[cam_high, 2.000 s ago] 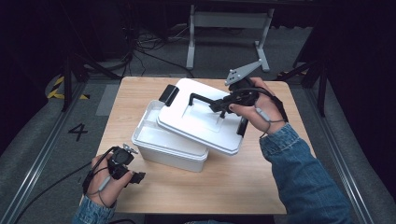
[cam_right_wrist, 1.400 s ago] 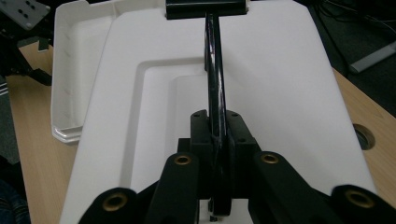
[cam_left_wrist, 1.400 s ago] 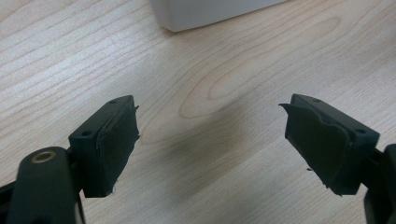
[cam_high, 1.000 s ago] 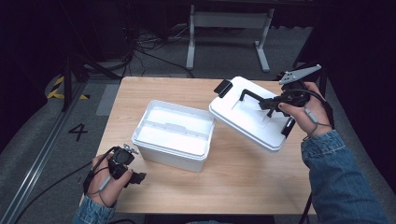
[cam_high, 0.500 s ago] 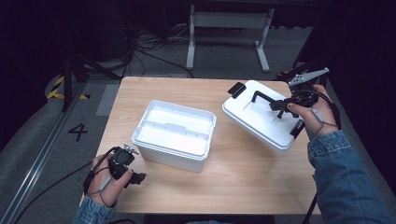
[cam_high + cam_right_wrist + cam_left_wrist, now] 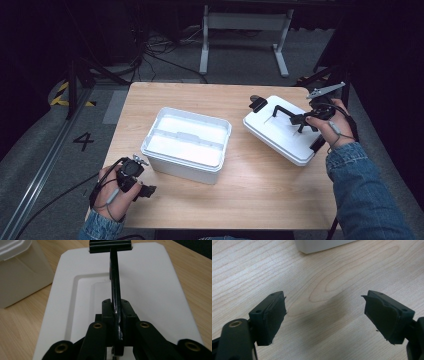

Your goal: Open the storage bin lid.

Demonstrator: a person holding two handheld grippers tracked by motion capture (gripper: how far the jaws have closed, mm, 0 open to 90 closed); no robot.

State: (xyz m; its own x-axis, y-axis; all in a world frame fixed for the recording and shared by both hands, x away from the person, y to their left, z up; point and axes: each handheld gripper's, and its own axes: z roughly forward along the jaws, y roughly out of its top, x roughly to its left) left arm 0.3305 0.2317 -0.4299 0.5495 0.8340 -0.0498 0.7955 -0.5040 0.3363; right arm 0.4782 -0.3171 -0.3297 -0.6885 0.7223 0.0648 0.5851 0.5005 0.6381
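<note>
The step in hand is setting the lid [image 6: 285,131] aside after its removal from the box [image 6: 186,143]. The right tool [image 6: 303,120] is clenched on the lid's black handle [image 6: 115,290]; in the right gripper view the thin bar of the handle runs straight out ahead between the two pressed pads. The lid hangs directly under and ahead of that tool, over the right part of the table [image 6: 260,200], tilted, with its near edge low. Whether that edge already touches the wood cannot be told.

The box stands open, well apart to the left of the right tool, with the lid clear of it.

The left tool [image 6: 142,190] rests near the front left corner of the table, released, its pads spread wide over bare wood with nothing between them. A corner of the box lies just ahead of it.

Judgement: removal is done, placement is not. The next move calls for lowering the lid until it lies flat, keeping it inside the table's right edge, then loosening the grip on the handle and lifting the tool straight away without dragging the lid.
</note>
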